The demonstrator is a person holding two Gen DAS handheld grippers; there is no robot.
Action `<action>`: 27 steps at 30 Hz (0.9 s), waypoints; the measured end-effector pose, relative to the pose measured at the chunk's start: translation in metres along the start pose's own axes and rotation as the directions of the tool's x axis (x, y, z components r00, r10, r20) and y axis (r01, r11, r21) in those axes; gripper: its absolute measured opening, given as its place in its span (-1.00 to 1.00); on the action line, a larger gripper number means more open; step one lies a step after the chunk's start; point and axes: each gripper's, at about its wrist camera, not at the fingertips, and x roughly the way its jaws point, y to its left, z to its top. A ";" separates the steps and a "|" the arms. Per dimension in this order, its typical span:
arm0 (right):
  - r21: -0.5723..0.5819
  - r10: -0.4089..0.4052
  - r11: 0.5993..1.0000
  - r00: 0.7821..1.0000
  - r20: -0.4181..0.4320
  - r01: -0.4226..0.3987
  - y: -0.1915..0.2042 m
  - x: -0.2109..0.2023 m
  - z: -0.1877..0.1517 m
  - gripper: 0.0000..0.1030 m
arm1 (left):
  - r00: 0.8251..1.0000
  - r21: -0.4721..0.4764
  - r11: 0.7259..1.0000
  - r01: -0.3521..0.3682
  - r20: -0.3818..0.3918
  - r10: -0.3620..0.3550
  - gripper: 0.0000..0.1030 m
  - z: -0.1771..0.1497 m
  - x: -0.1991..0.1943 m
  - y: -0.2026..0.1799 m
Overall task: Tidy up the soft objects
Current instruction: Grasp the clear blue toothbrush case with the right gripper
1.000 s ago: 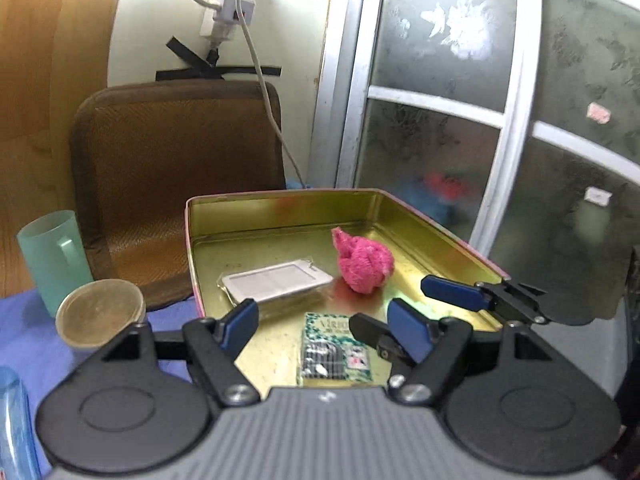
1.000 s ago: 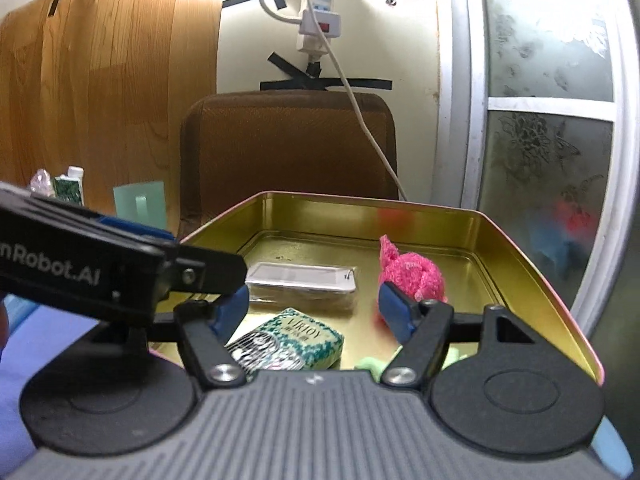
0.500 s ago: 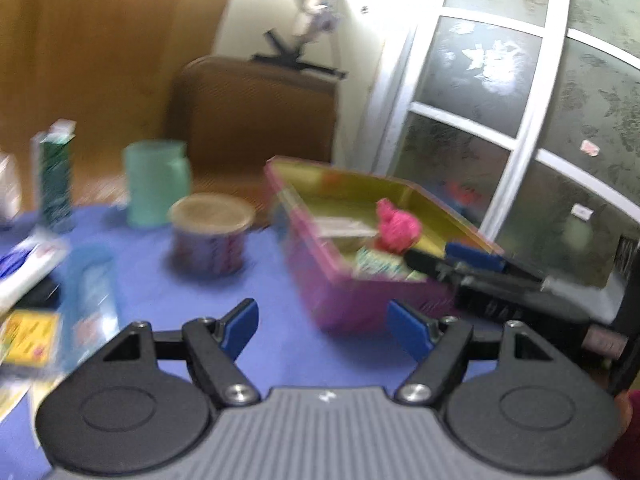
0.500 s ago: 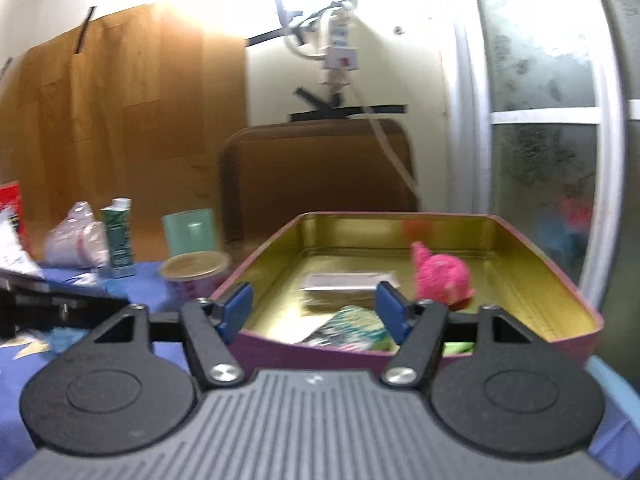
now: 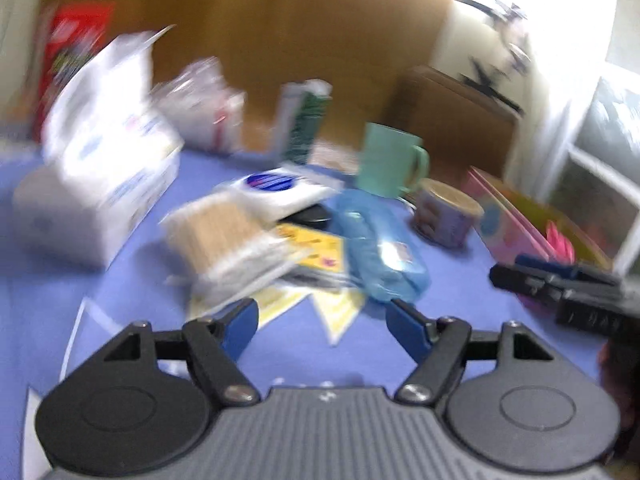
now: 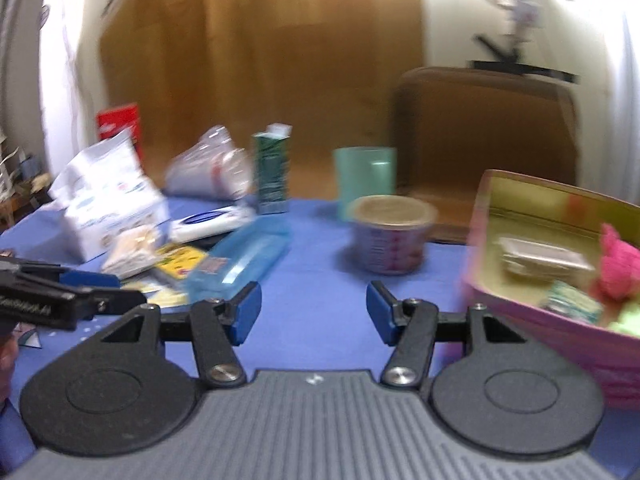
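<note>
Both views are blurred by motion. My left gripper (image 5: 322, 316) hangs over the blue cloth, jaws closing with nothing between them. Just ahead lies a heap of soft packs: a cotton-swab pack (image 5: 224, 232), a blue pouch (image 5: 376, 248), a white wipes pack (image 5: 280, 188) and yellow sachets (image 5: 316, 244). My right gripper (image 6: 314, 312) is also closing on nothing, over bare cloth. The pink tin (image 6: 520, 312) stands to its right and holds a pink fluffy toy (image 6: 620, 268), a clear box and a green packet. The blue pouch (image 6: 244, 256) lies ahead to the left.
A big white tissue pack (image 5: 104, 184) sits at the left. A green carton (image 6: 272, 168), a teal mug (image 6: 366, 180) and a round lidded tub (image 6: 390, 236) stand behind the heap. A brown chair back (image 6: 484, 128) and a wooden panel rise beyond the table.
Both grippers have pulled back out of the tin and swung left across the table. The left one now faces the heap of packs. The right gripper's jaws have narrowed.
</note>
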 end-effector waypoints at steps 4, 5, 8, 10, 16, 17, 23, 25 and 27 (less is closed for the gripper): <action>-0.030 0.042 0.999 0.999 -0.029 -0.043 0.024 0.030 0.012 0.38 | 0.998 -0.084 0.996 0.016 0.060 -0.011 0.35 0.002 -0.008 0.015; -0.034 0.046 0.998 0.998 -0.034 -0.047 0.027 0.036 0.014 0.40 | 0.998 -0.081 0.997 0.019 0.067 -0.013 0.35 0.002 -0.009 0.015; -0.031 0.048 0.998 0.997 -0.063 -0.050 0.035 0.057 0.019 0.43 | 0.997 -0.046 0.999 0.014 0.075 -0.010 0.35 0.000 -0.010 0.008; -0.009 0.046 0.999 0.995 -0.093 -0.047 0.036 0.069 0.020 0.43 | 0.997 -0.020 1.000 0.007 0.080 -0.005 0.38 -0.001 -0.011 0.003; 0.054 0.086 0.995 0.986 -0.146 -0.079 0.027 0.077 0.011 0.15 | 0.997 0.006 1.000 0.015 0.075 -0.015 0.38 0.000 -0.007 0.002; 0.059 0.093 0.995 0.985 -0.145 -0.085 0.024 0.073 0.009 0.12 | 0.997 0.003 1.000 0.017 0.072 -0.017 0.38 0.001 -0.006 0.002; 0.052 0.082 0.996 0.989 -0.127 -0.076 0.005 0.031 -0.010 0.11 | 0.998 -0.008 0.999 0.036 0.047 -0.035 0.38 0.004 -0.002 0.007; 0.044 0.077 0.996 0.990 -0.115 -0.072 0.000 0.011 -0.020 0.11 | 0.999 -0.006 0.999 0.041 0.024 -0.041 0.38 0.004 0.001 0.006; 0.044 0.072 0.997 0.992 -0.105 -0.068 -0.005 -0.010 -0.031 0.11 | 0.998 0.008 0.998 0.055 -0.011 -0.055 0.41 0.005 0.005 0.001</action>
